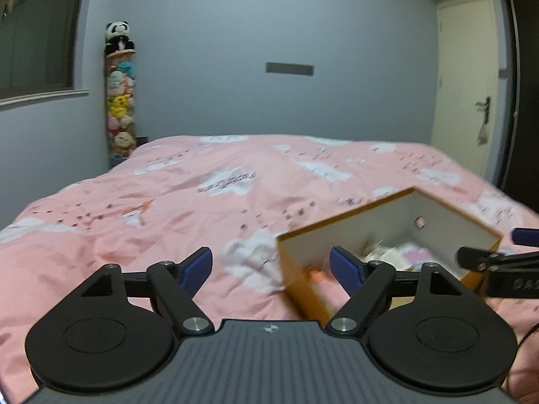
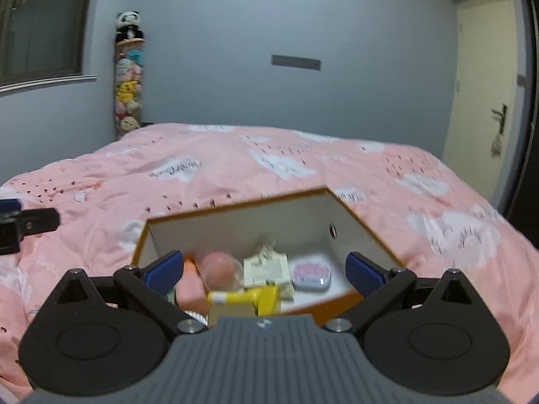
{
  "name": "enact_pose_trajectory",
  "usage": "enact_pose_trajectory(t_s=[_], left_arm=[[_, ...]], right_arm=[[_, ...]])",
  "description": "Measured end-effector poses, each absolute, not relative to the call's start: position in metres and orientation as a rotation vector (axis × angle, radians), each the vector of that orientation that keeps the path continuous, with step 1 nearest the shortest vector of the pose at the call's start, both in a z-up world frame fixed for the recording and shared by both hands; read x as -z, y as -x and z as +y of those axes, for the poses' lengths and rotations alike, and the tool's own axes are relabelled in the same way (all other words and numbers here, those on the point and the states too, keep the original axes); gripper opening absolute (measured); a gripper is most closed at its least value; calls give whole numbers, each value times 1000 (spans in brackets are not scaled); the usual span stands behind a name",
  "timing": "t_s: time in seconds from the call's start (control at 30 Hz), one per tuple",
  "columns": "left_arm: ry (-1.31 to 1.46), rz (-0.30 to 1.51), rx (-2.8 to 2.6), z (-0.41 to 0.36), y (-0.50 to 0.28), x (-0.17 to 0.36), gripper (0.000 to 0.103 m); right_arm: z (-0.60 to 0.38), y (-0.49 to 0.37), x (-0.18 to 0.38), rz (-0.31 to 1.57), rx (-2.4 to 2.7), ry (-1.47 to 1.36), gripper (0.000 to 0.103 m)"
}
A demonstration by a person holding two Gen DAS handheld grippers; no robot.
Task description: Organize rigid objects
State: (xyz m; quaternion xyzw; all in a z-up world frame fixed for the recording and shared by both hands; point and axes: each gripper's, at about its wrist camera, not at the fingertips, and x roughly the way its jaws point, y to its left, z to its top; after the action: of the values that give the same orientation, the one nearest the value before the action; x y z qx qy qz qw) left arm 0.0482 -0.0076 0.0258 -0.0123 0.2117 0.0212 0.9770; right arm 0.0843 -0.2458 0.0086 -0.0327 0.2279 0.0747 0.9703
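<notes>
Left gripper (image 1: pixel 271 271) hovers with fingers spread wide and empty beside the orange box (image 2: pixel 367 225) on the pink bed (image 1: pixel 168 208); right gripper (image 2: pixel 264 269), equally wide and empty, should clear the rim before reaching the packed items.

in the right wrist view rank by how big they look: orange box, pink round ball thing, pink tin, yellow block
1. orange box
2. and 3. pink ball and pink tin, about alike
4. yellow block, partly hidden by the gripper, so unsure
</notes>
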Motion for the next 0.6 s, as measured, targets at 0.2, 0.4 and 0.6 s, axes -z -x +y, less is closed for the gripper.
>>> enact_pose_trajectory(t_s=[0.2,0.4,0.6], left_arm=[[-16,468,-48,-19,-46,-11,94],[-15,553,-10,-23,-49,9,94],[-8,577,-13,-20,-49,13,94]], right_arm=[[-244,-74,14,491,-134,17,100],[-233,-71,34,541,-179,40,100],[-230,-72,39,548,-190,59,100]])
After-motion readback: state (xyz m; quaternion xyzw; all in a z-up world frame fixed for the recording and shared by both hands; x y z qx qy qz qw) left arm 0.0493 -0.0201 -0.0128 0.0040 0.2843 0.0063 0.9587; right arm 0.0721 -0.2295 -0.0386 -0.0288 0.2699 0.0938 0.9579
